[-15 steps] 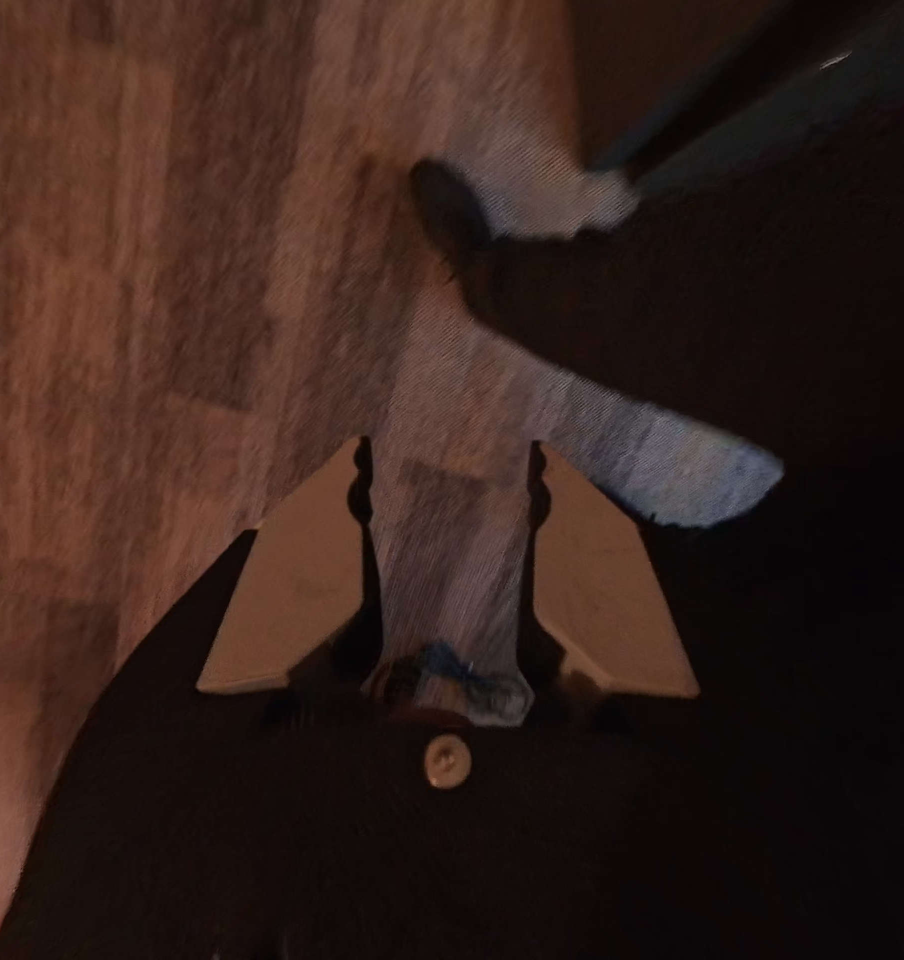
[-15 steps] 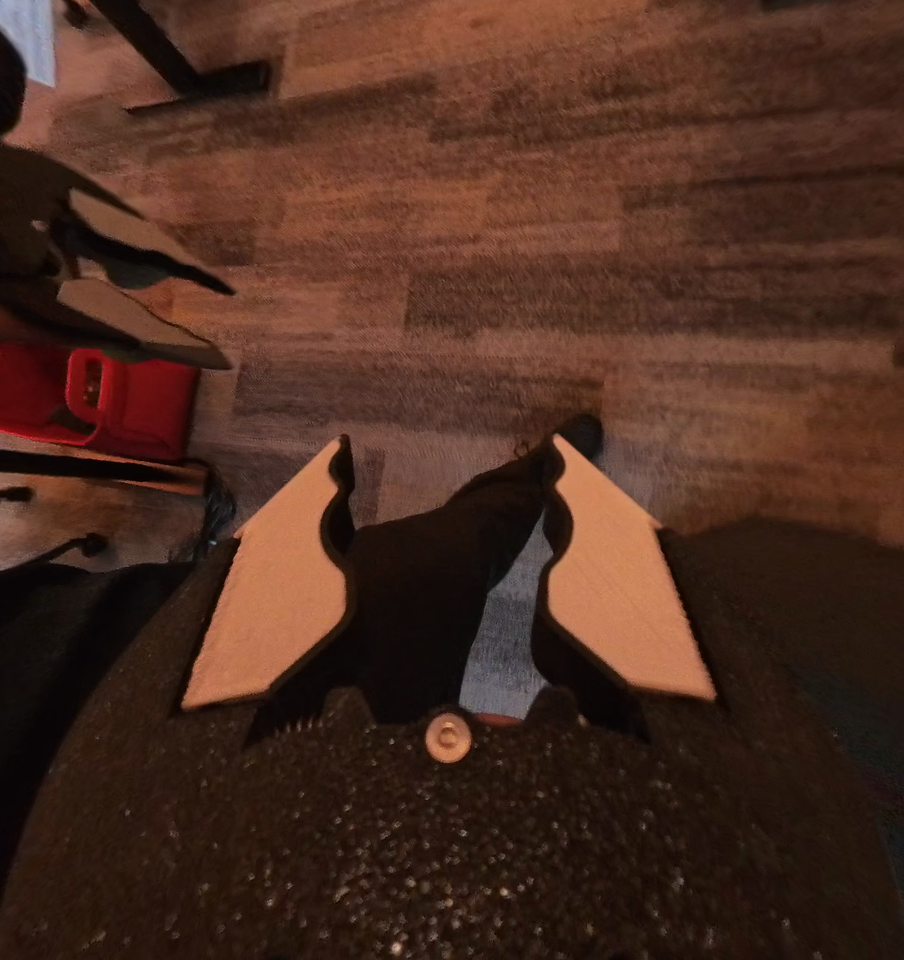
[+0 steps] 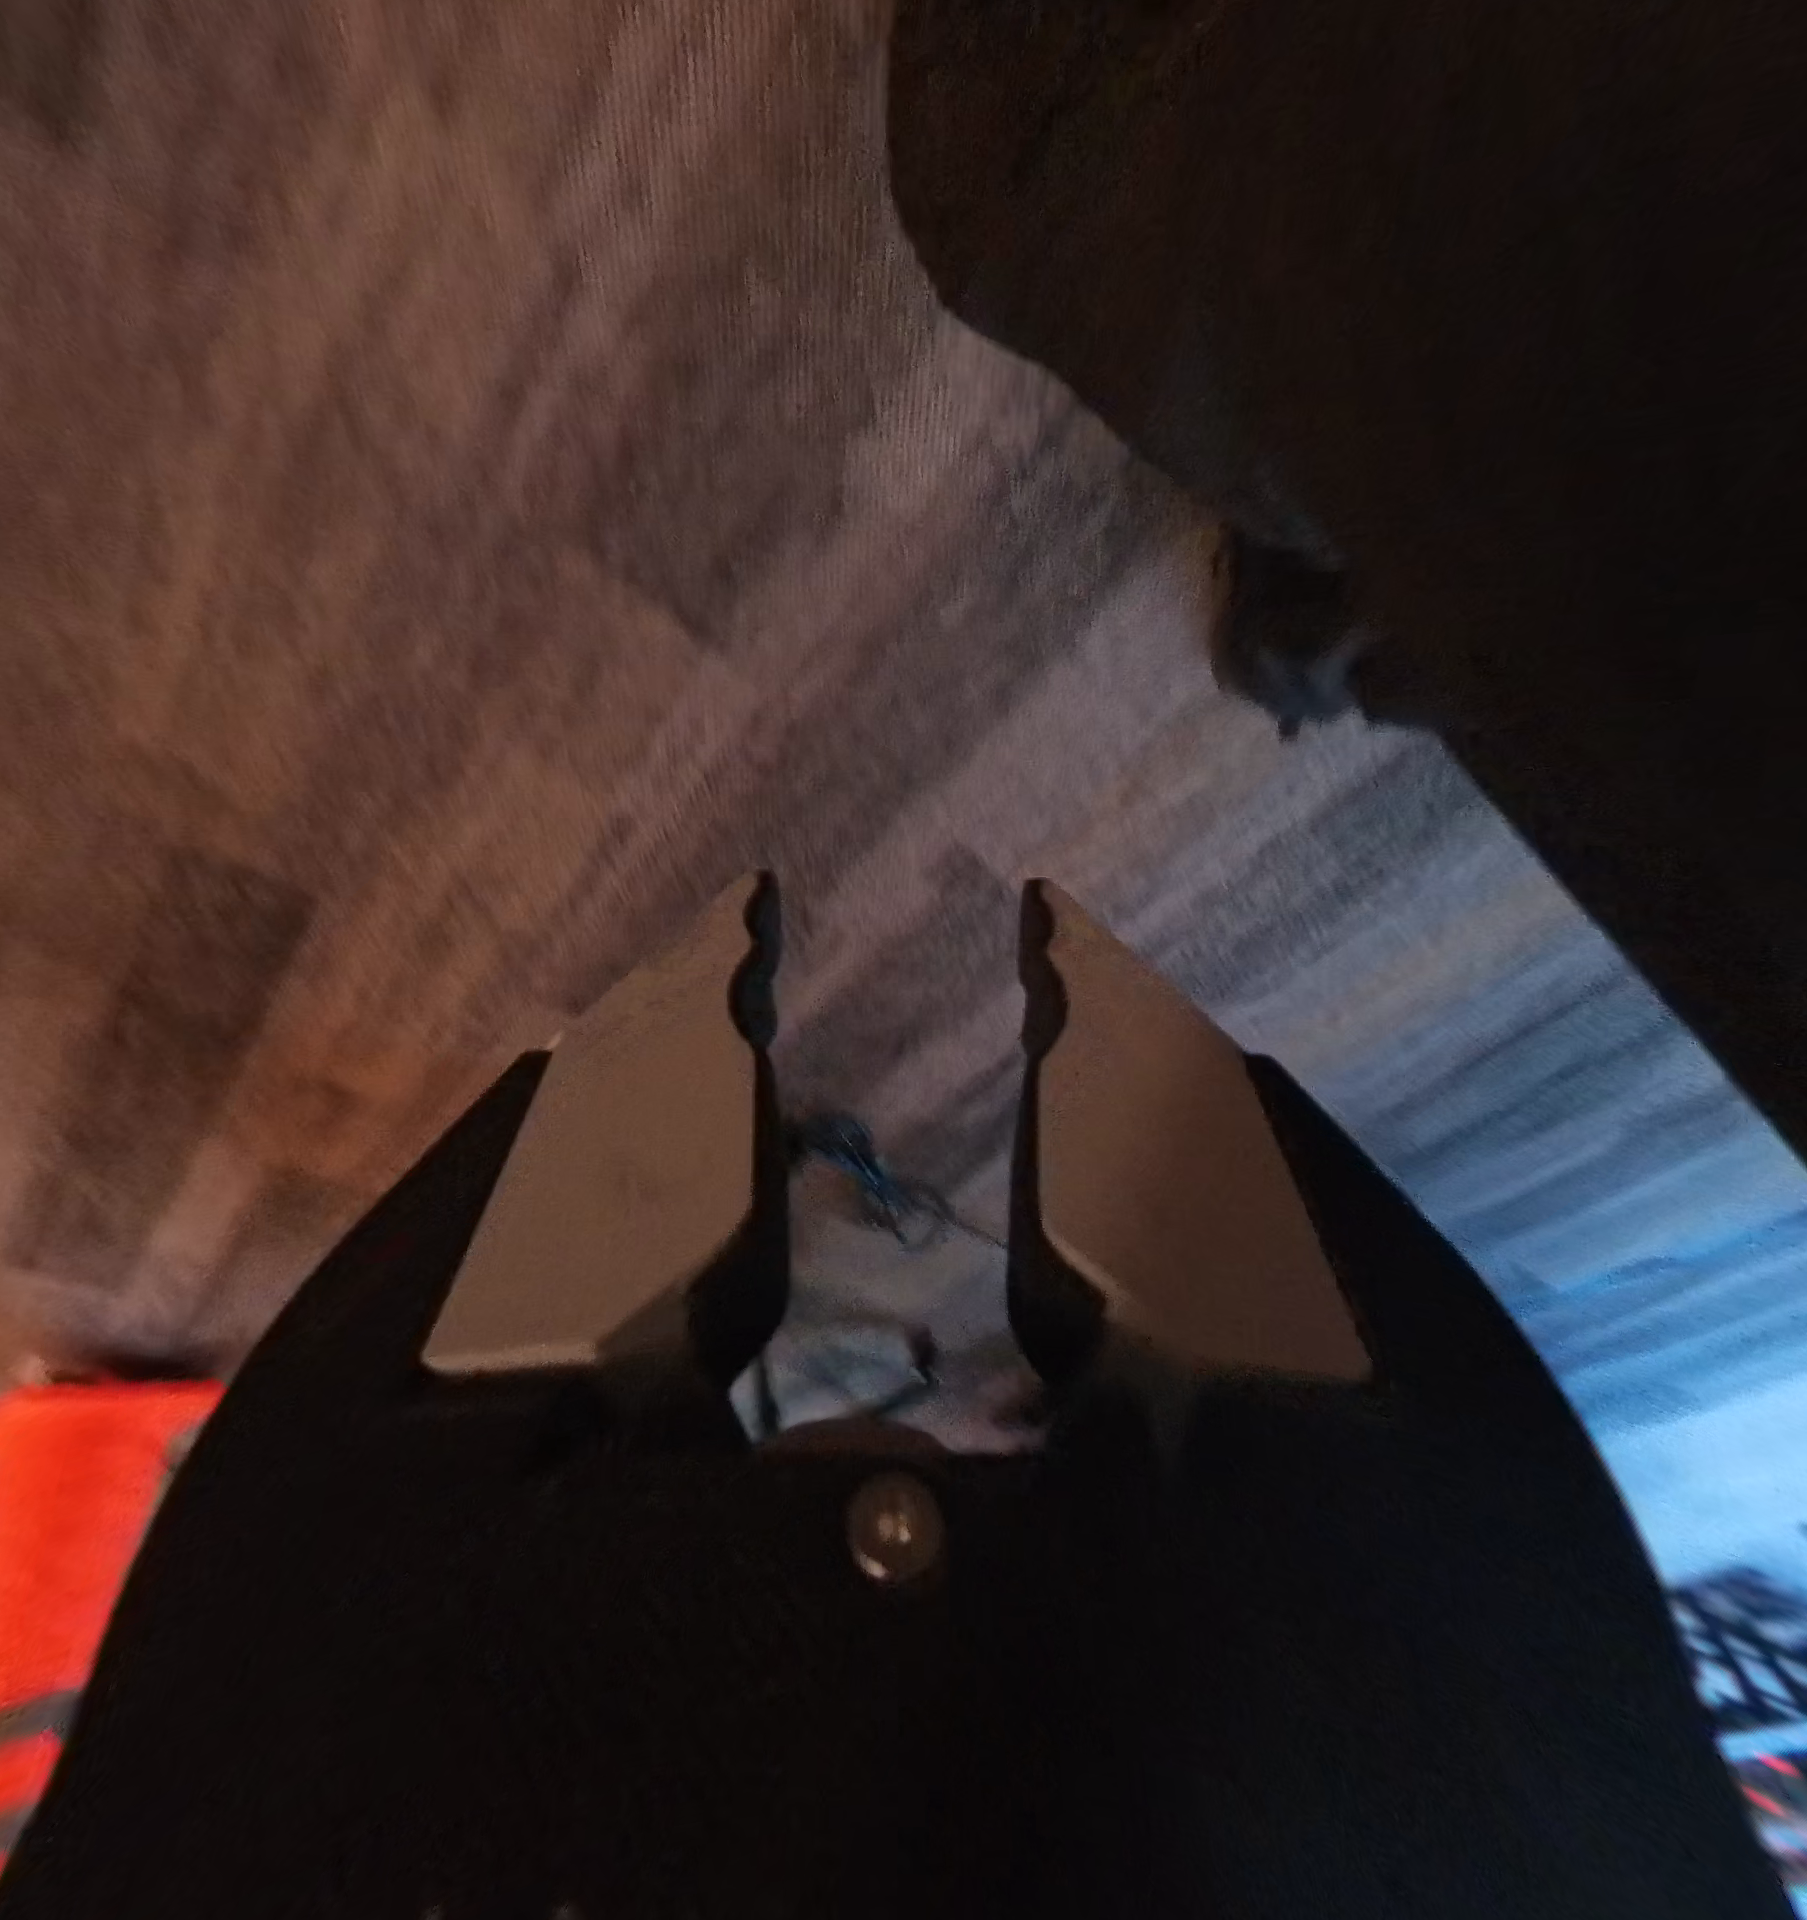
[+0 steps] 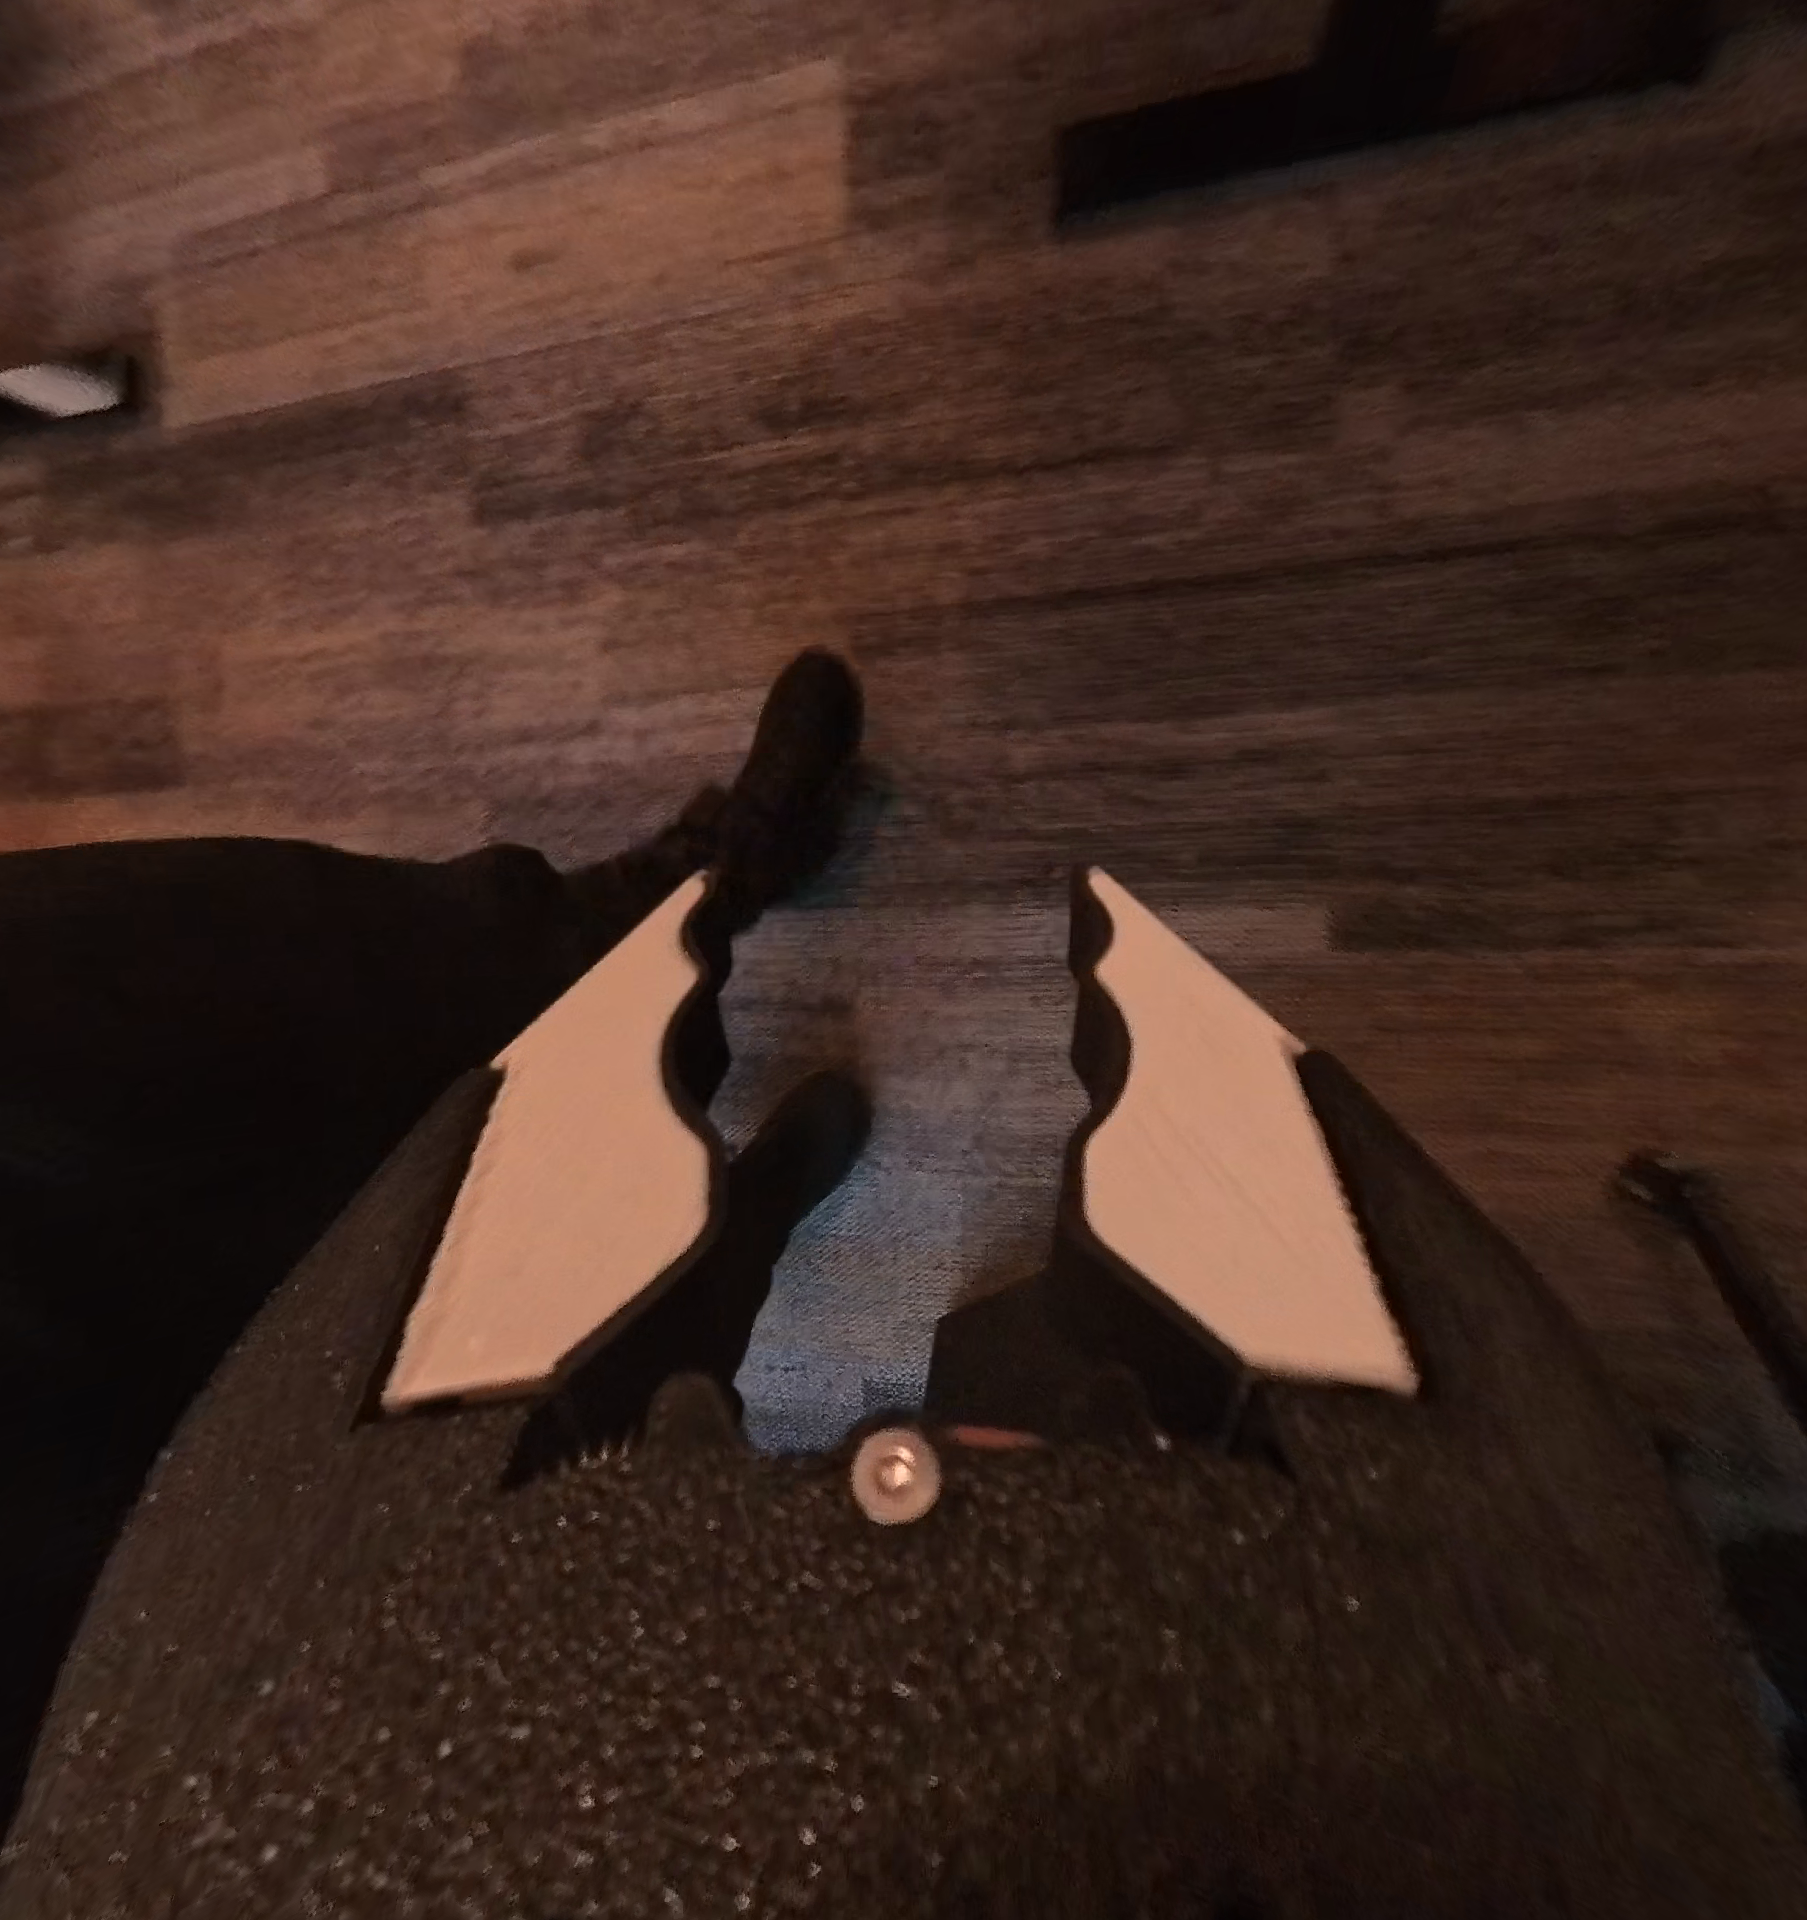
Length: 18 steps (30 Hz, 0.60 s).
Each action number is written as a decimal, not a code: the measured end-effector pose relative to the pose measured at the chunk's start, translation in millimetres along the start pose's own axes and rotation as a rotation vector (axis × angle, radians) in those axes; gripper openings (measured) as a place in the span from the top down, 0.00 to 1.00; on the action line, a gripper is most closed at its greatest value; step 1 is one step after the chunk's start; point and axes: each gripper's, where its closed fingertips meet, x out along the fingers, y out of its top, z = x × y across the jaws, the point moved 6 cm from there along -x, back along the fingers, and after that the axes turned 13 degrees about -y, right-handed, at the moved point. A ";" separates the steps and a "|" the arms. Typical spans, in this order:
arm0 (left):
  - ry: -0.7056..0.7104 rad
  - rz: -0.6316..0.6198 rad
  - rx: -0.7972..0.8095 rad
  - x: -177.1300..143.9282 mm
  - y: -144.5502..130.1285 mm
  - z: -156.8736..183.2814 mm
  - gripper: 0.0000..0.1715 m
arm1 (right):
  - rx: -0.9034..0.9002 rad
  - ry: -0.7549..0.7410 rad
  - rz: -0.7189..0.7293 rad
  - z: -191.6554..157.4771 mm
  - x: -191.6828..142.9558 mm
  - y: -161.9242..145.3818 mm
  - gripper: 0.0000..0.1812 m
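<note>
Where the left gripper (image 3: 894,894) ends, its two pale fingers (image 3: 618,1174) stand apart and released, with blurred wood-grain floor (image 3: 359,520) showing through the gap. Low in that gap, close to the left-hand finger, hangs a small tangle of blue threads (image 3: 857,1164). The blur hides whether it touches the finger. Beyond the fingertips and to their right, a large dark mass (image 3: 1450,312) fills the upper corner, too dim to identify. Beside the right-hand finger the floor looks bluish under cooler light. Behind and to the left of the fingers sits a red object (image 3: 47,1558), partly cut off by the gripper body. Far to the lower right lies a dark, blurred tangle (image 3: 1751,1662).

The right gripper (image 4: 894,883) is also released, its fingers (image 4: 1221,1174) spread wider and holding nothing. Between them, nearer the left-hand finger, a rounded dark shape (image 4: 795,1153) rises against the floor (image 4: 1294,520). Just past the left fingertip lies a dark shoe-like form (image 4: 805,727), pointing away. It joins a broad spread of dark cloth (image 4: 203,1039) that reaches leftward from that finger. Well ahead and to the right, a black bar (image 4: 1294,156) lies on the planks. A thin dark rod (image 4: 1730,1278) slants beside the right-hand finger. Far to the left a small white patch (image 4: 37,390) shows in a dark frame.
</note>
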 end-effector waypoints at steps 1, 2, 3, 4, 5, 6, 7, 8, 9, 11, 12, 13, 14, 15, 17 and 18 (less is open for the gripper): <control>0.015 0.027 0.062 -1.6 53.1 -5.8 0.75 | 0.040 -0.030 -0.024 21.6 13.9 6.5 0.66; 0.031 0.060 0.127 -4.6 110.5 -11.9 0.75 | 0.091 -0.056 -0.052 42.4 26.4 11.4 0.66; 0.054 0.102 0.195 -10.2 171.7 -16.9 0.75 | 0.149 -0.085 -0.074 63.1 36.6 16.0 0.67; 0.069 0.153 0.264 -18.7 234.5 -18.3 0.75 | 0.205 -0.122 -0.090 84.3 43.8 20.8 0.68; 0.083 0.193 0.328 -30.6 296.2 -15.4 0.75 | 0.259 -0.166 -0.110 105.9 47.9 25.7 0.68; 0.086 0.227 0.398 -45.7 356.3 -6.1 0.75 | 0.322 -0.207 -0.124 126.9 48.3 32.6 0.68; 0.066 0.254 0.474 -63.0 413.5 11.0 0.75 | 0.386 -0.235 -0.116 146.7 45.2 42.9 0.67; 0.040 0.275 0.552 -82.2 467.3 34.3 0.75 | 0.437 -0.263 -0.095 166.4 39.3 55.0 0.67; 0.020 0.306 0.641 -102.0 518.4 62.2 0.75 | 0.471 -0.305 -0.071 187.3 32.6 66.7 0.66; -0.031 0.364 0.839 -135.3 611.9 126.4 0.73 | 0.540 -0.382 -0.011 229.4 24.9 87.6 0.67; -0.048 0.384 0.928 -146.4 655.2 158.3 0.73 | 0.579 -0.409 0.017 250.4 26.3 95.6 0.67; -0.061 0.396 1.008 -153.6 696.0 188.3 0.73 | 0.620 -0.434 0.042 271.6 31.3 101.8 0.67; -0.060 0.418 1.062 -158.9 735.6 215.7 0.74 | 0.659 -0.460 0.067 293.3 38.5 106.7 0.67; -0.054 0.456 1.085 -163.3 774.0 241.5 0.76 | 0.691 -0.487 0.096 315.7 47.0 111.1 0.67; -0.046 0.510 1.081 -166.7 842.1 289.7 0.72 | 0.728 -0.539 0.143 363.6 65.9 118.4 0.68; -0.037 0.537 1.068 -166.3 871.8 312.2 0.72 | 0.741 -0.552 0.158 389.0 75.5 121.7 0.68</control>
